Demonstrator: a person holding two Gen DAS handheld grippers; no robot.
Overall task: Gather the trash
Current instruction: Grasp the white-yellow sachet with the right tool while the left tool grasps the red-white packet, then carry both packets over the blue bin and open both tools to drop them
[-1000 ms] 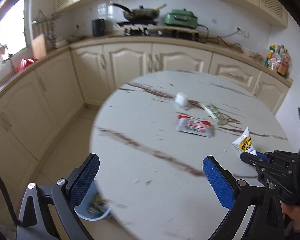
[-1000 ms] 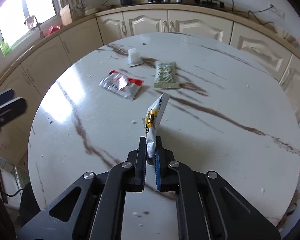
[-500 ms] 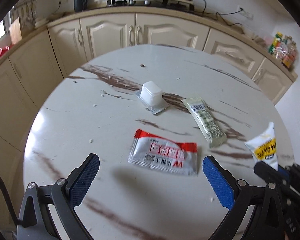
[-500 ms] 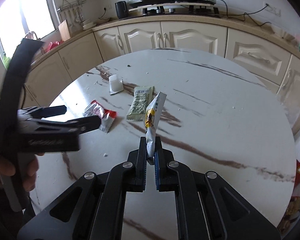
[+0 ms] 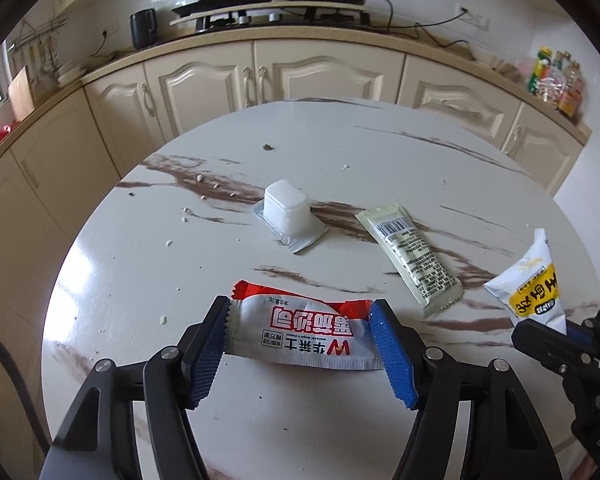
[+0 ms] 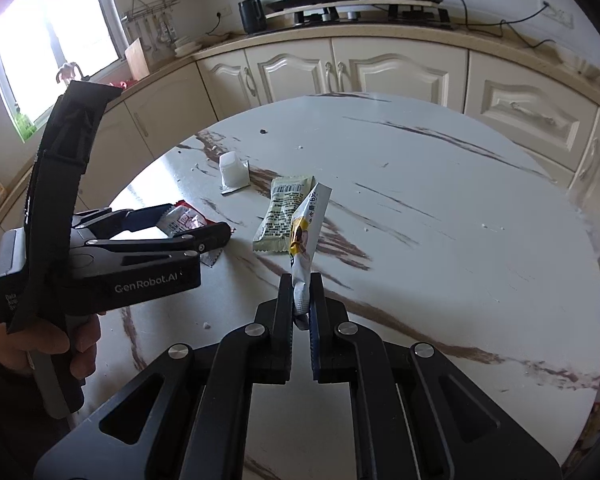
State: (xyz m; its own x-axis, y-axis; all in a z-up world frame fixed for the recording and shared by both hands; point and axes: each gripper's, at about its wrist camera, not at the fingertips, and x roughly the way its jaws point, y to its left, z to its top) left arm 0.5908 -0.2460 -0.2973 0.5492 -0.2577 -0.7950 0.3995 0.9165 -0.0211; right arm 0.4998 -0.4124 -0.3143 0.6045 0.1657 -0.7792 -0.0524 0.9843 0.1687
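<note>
Our left gripper, jaws just closing, brackets the red wrapper; the right gripper, jaws tight, pinches a yellow sachet. The flat wrapper may buckle and skid across the desk.

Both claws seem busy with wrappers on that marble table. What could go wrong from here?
1. The left gripper has just been closing around the red and silver wrapper, which lies flat; the pads may crumple it or slide off.
2. The right gripper pinches only the bottom end of the yellow and white packet, so it might slip out.
3. The two grippers are close together and could bump.
</note>
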